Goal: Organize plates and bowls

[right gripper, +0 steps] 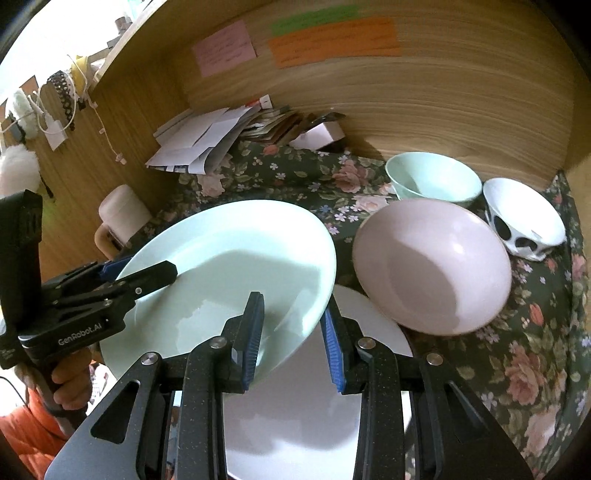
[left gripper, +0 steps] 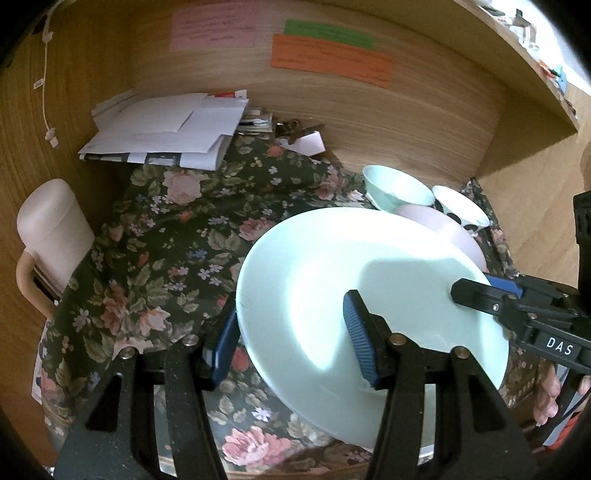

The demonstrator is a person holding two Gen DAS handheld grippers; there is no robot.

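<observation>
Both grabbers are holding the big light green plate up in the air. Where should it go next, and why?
Probably lower the pale mint-green round plate straight down onto the white plate lying below it. The left gripper and right gripper each pinch its rim, it hangs tilted, and plates stack together. The pink bowl sits beside it, so keep left.

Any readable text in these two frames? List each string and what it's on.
"DAS" – white label on the right gripper, seen in the left wrist view.
"GenRobot.AI" – printed on the left gripper body, seen in the right wrist view.
Pink note, green note, orange note on the wooden back panel: handwriting too blurred to read.
Pile of papers: print too small to read.
</observation>
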